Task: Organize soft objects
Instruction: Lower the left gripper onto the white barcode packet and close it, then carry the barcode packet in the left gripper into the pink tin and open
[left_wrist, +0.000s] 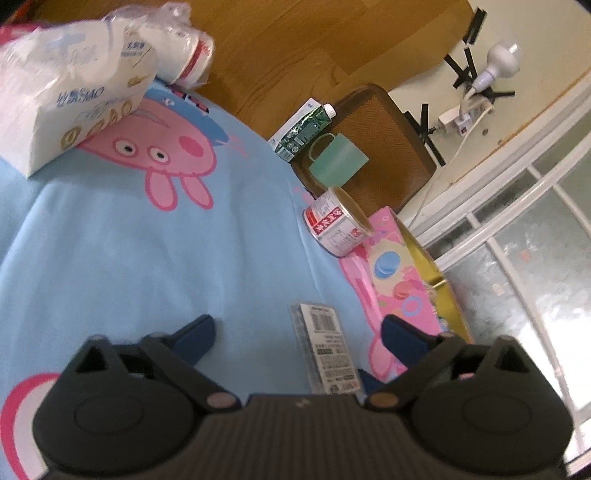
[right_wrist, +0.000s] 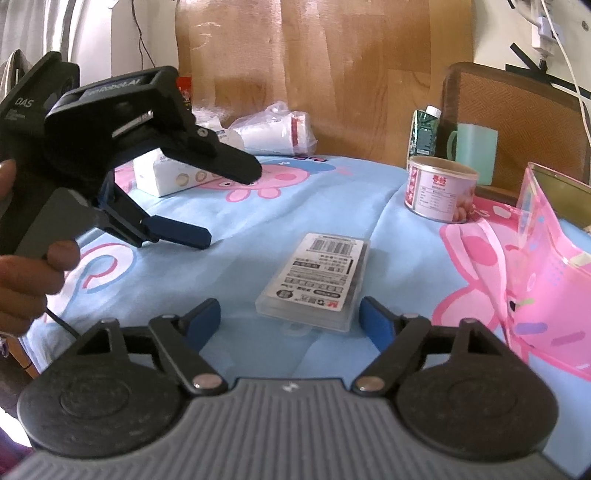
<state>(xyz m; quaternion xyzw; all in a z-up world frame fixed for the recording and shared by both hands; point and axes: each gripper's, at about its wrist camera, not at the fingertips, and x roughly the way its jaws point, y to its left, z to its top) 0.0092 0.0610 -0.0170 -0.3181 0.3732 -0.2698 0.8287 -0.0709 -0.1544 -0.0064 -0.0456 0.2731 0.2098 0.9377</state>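
Both my left gripper (left_wrist: 295, 330) and right gripper (right_wrist: 290, 314) gape empty; tissue pack (left_wrist: 70, 110) beyond the clear case (right_wrist: 314, 280) awaits sorting.

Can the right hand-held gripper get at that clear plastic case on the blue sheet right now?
Probably yes: the right hand-held gripper is open, the case lies flat just ahead of it, and nothing is between them.

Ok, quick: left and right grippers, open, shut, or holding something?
Left gripper: open, holding nothing.
Right gripper: open, holding nothing; the clear case lies just ahead of its jaws.
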